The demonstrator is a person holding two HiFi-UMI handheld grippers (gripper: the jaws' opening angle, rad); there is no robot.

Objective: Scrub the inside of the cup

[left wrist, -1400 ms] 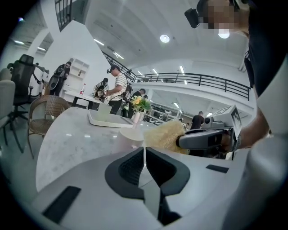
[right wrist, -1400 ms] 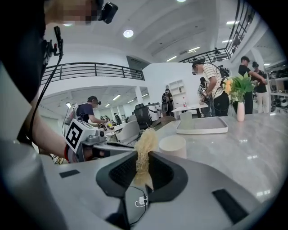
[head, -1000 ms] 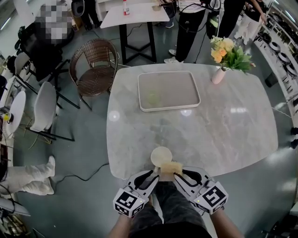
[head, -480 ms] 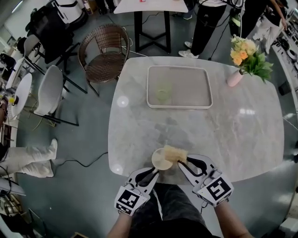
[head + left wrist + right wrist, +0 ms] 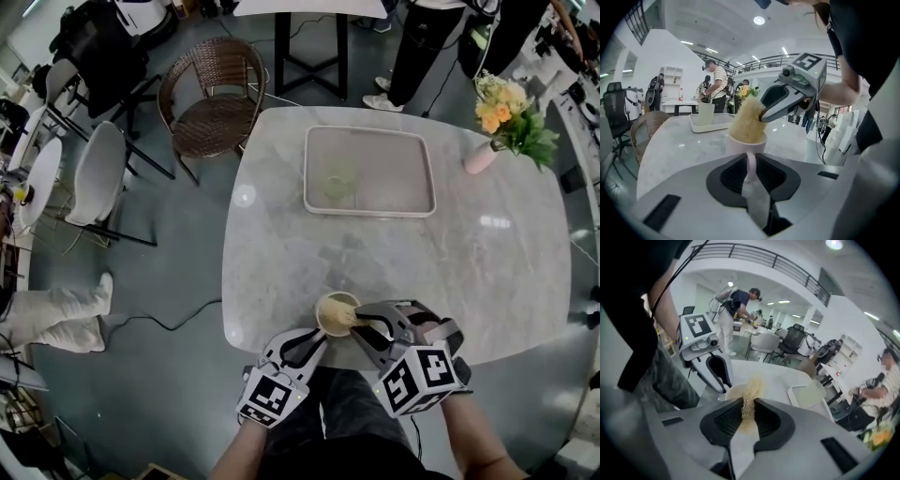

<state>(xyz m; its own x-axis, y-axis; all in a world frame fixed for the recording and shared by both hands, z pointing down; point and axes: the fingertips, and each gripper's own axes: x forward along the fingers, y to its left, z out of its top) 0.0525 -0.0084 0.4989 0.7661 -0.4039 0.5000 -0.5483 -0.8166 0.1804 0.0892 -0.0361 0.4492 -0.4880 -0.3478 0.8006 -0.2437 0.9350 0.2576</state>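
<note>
**Scrubbing stage, sponge in the cup.** Your left gripper (image 5: pixel 750 165) is closed on the handle of the cup (image 5: pixel 335 312). The cup stands upright by the near edge of the bench (image 5: pixel 469 281), directly in front of you. Your right gripper (image 5: pixel 748 409) is clamped on the yellow sponge (image 5: pixel 345 317) and reaches in over the cup's right rim. Half a second ago the sponge lay across that rim. Now it is pushed down into the cup, with its top still above the rim. The right gripper has tipped further over, its marker cube (image 5: pixel 415 378) facing upward. The left gripper's hold on the handle is unchanged. Across the bench a tray (image 5: pixel 394 173) carries a glass (image 5: pixel 337 183), and a vase of flowers (image 5: pixel 502 131) stands at the far right.
</note>
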